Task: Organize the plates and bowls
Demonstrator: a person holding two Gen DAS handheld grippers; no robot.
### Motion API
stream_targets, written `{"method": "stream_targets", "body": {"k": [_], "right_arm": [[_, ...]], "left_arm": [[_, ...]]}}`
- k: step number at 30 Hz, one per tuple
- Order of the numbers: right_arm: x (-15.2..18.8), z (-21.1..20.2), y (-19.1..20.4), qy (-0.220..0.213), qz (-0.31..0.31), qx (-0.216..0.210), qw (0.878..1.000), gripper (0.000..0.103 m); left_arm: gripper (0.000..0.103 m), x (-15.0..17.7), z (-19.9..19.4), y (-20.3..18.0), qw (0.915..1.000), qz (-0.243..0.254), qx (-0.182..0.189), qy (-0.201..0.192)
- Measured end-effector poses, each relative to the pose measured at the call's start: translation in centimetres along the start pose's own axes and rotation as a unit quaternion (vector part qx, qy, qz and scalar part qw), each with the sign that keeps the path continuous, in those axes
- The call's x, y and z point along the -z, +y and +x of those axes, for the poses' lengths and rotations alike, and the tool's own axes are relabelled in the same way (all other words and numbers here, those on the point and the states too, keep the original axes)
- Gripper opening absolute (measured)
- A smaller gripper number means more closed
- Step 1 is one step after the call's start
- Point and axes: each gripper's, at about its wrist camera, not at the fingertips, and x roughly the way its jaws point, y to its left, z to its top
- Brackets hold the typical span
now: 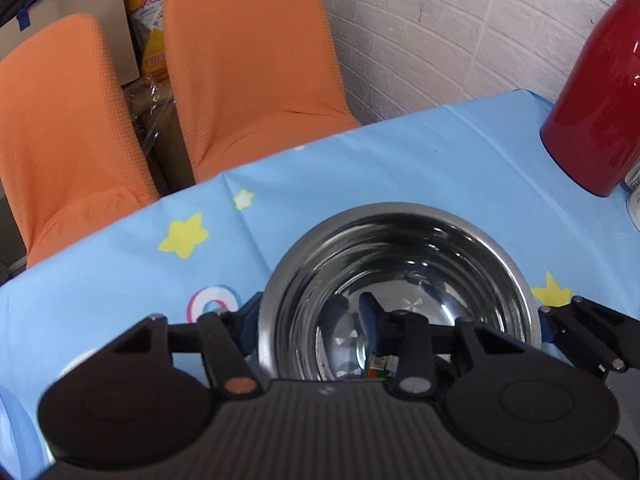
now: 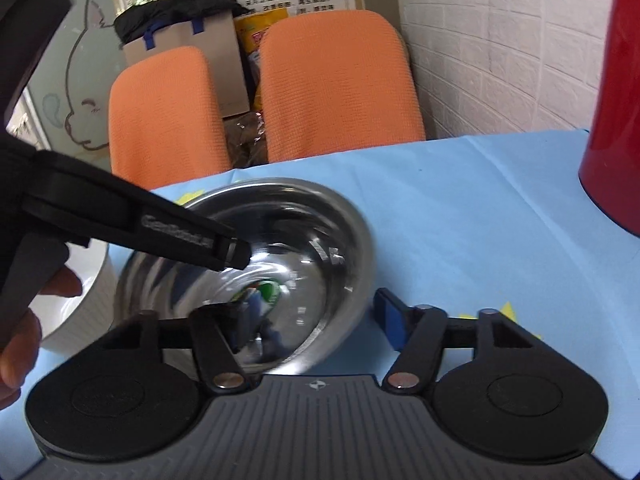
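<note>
A shiny steel bowl [image 1: 400,280] [image 2: 280,260] sits on the blue star-print tablecloth [image 1: 360,168]. My left gripper [image 1: 308,320] straddles the bowl's near-left rim, one blue pad outside and one inside; its jaws are apart and I cannot tell if they pinch the rim. My right gripper [image 2: 320,316] is open and straddles the bowl's near-right rim, the left finger inside the bowl and the right blue pad [image 2: 390,320] outside, clear of the wall. The left gripper's body [image 2: 132,224] crosses the right wrist view from the left.
A red thermos jug [image 1: 596,104] [image 2: 616,120] stands at the right on the table. A white ribbed bowl [image 2: 80,300] sits left of the steel bowl. Two orange chairs [image 1: 248,60] [image 2: 336,84] stand behind the table's far edge, by a white brick wall.
</note>
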Motion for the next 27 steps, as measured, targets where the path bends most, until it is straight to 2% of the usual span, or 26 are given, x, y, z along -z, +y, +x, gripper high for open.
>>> {"method": "stream_targets", "body": {"k": [2, 6, 11, 15, 18, 21, 27], "right_arm": [[0.0, -0.2, 0.1, 0.004, 0.0, -0.001, 1.0, 0.094], [0.6, -1.5, -0.2, 0.006, 0.007, -0.001, 1.0, 0.094], [2.1, -5.8, 0.9, -0.026, -0.003, 0.017, 1.0, 0.095], [4.0, -10.7, 2.5, -0.062, -0.017, 0.027, 0.998, 0.1], [6.1, -14.1, 3.9, -0.079, -0.021, 0.016, 0.997, 0.103], [8.3, -16.5, 5.6, -0.078, -0.032, 0.002, 0.996, 0.103], [13.2, -19.3, 8.3, -0.046, -0.031, -0.036, 0.998, 0.103]], "left_arm": [[0.037, 0.3, -0.2, -0.6, 0.9999, 0.011, -0.013, 0.0], [0.037, 1.0, -1.4, -1.5, 0.9999, 0.015, -0.003, -0.002], [0.037, 3.5, -5.5, -3.5, 0.9993, 0.029, -0.001, -0.021], [0.037, 6.9, -9.6, -4.0, 0.9991, 0.018, 0.017, -0.033], [0.036, 10.1, -12.6, -3.9, 0.9991, 0.006, 0.024, -0.036], [0.036, 13.8, -14.8, -3.7, 0.9993, -0.003, 0.022, -0.031], [0.036, 20.4, -17.0, -3.6, 0.9999, -0.007, 0.004, -0.009]]}}
